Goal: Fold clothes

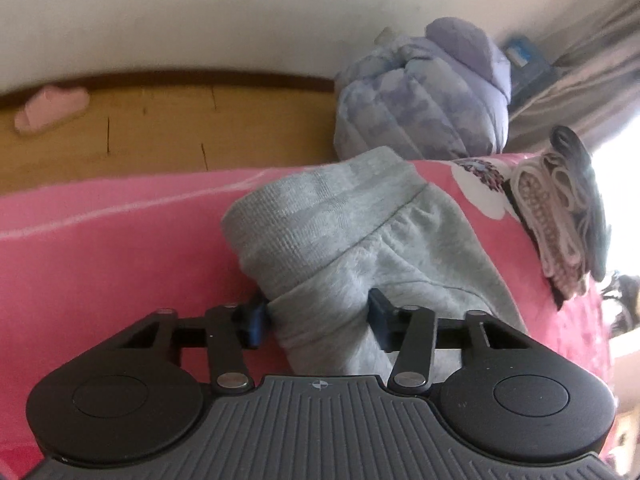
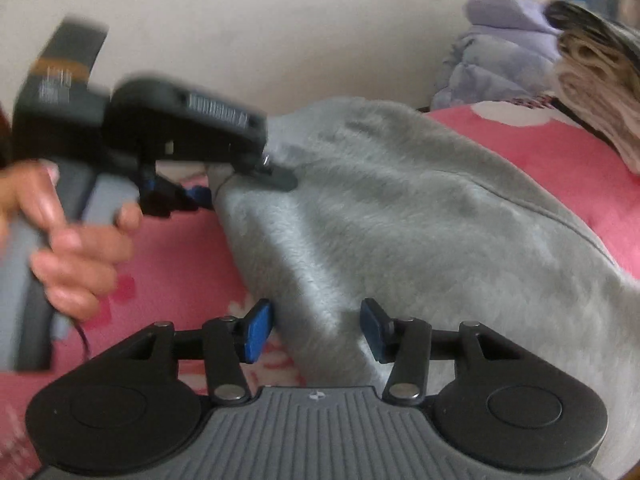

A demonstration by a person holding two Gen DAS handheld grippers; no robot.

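Note:
Light grey fleece trousers (image 1: 360,232) with a ribbed waistband lie on a pink bedsheet (image 1: 112,248). My left gripper (image 1: 318,320) has a thick bunch of the grey cloth between its blue pads (image 1: 254,322), with the jaws part-way closed on it. The right wrist view shows the same trousers (image 2: 420,208) rising towards the left gripper (image 2: 188,196), which a hand (image 2: 76,252) holds at the cloth's left edge. My right gripper (image 2: 316,330) clamps another fold of the grey cloth near the camera.
A stack of folded clothes (image 1: 560,216) sits on the sheet at the right. A bundled lilac quilt (image 1: 424,100) stands behind the bed by a grey curtain (image 1: 580,80). A wooden headboard (image 1: 160,128) runs along the back, with a pink item (image 1: 50,110) on it.

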